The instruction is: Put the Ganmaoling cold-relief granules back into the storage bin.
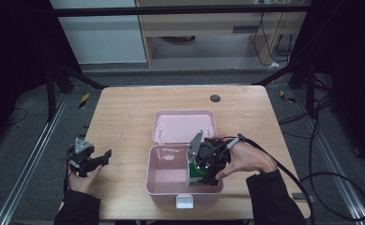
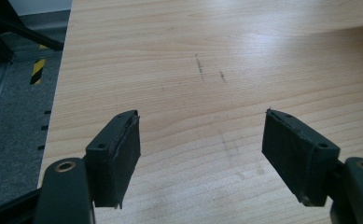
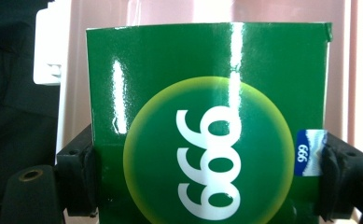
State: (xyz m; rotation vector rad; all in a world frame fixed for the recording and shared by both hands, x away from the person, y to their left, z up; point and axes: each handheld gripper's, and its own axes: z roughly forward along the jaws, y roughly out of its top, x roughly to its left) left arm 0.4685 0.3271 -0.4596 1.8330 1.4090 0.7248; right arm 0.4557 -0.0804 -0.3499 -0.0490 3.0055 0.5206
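Pale wooden table carries an open pink box near its front edge, lid laid back on the far side. Inside the box at its right, a green carton marked 999 stands gripped at both sides by the right gripper. Well apart at the left, the left gripper hangs over bare wood, jaws wide and empty
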